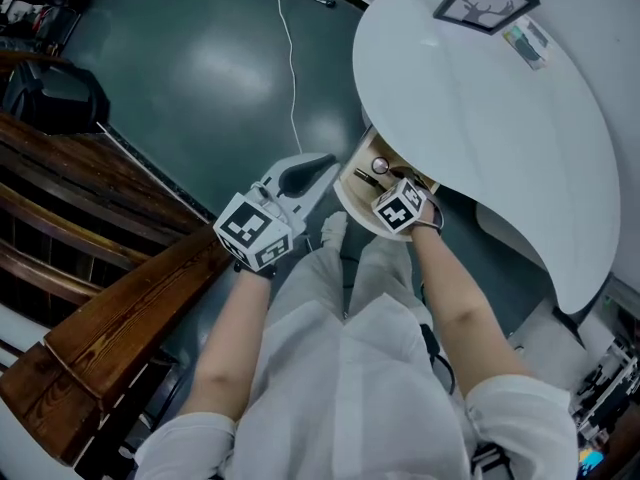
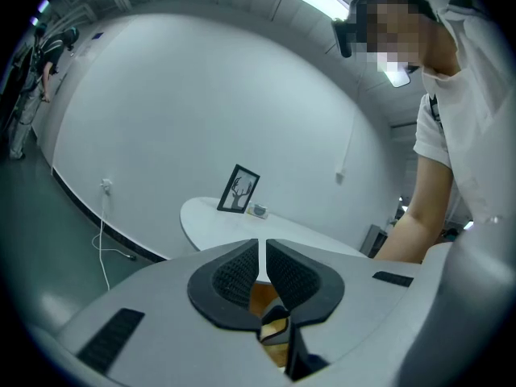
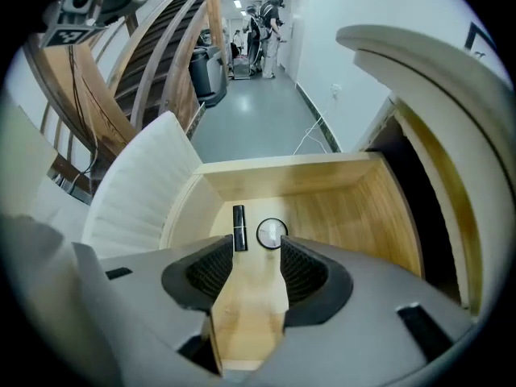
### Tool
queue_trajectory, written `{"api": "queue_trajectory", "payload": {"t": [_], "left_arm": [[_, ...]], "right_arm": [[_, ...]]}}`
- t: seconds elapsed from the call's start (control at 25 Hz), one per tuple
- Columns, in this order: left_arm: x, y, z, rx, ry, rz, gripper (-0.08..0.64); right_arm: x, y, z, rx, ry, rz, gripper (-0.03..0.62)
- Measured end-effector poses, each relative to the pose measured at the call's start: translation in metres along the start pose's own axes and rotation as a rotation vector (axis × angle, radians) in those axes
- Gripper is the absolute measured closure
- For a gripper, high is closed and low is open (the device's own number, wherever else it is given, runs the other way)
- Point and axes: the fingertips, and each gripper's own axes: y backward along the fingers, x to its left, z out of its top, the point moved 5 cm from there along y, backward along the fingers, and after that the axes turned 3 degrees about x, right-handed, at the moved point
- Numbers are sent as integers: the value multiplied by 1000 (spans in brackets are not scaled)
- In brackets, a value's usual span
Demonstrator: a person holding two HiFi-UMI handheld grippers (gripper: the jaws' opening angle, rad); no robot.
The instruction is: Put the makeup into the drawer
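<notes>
The wooden drawer (image 3: 347, 208) stands pulled out from under the white table (image 1: 480, 98). On its floor lie a black lipstick tube (image 3: 239, 228) and a round compact (image 3: 272, 233), side by side. My right gripper (image 3: 256, 268) points steeply down above them, open, with only bare drawer floor between its pads. In the head view the right gripper (image 1: 400, 206) hovers over the drawer (image 1: 352, 190), and the compact (image 1: 380, 166) shows inside. My left gripper (image 1: 325, 163) is beside the drawer's left. Its jaws are shut to a thin slit, empty (image 2: 262, 252).
A framed deer picture (image 1: 485, 1) and a small item (image 1: 527, 43) sit at the table's far end. A white cable (image 1: 290, 58) trails across the dark floor. Wooden bench slats (image 1: 120, 308) run along the left. The person's legs are right under the grippers.
</notes>
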Motion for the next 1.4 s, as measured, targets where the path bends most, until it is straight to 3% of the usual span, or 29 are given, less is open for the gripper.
{"api": "queue_trajectory", "payload": {"t": [0.24,0.6,1.04,1.4], "left_arm": [[-15,9,11,-4,-19,-13,535],[-33,20,30,-13,-57,-36,535],[-52,23,72,-77,-127,-54,535],[-67,31,116,-153,-203,-56,535]], "right_arm": [[10,38,-6,-5,-19,-12,446],[9,109,-8,-119,-113,-77,521],[-13,234,-26,-402,-337,-267,577],[-35,353,-51,-734,-497,-452,581]]}}
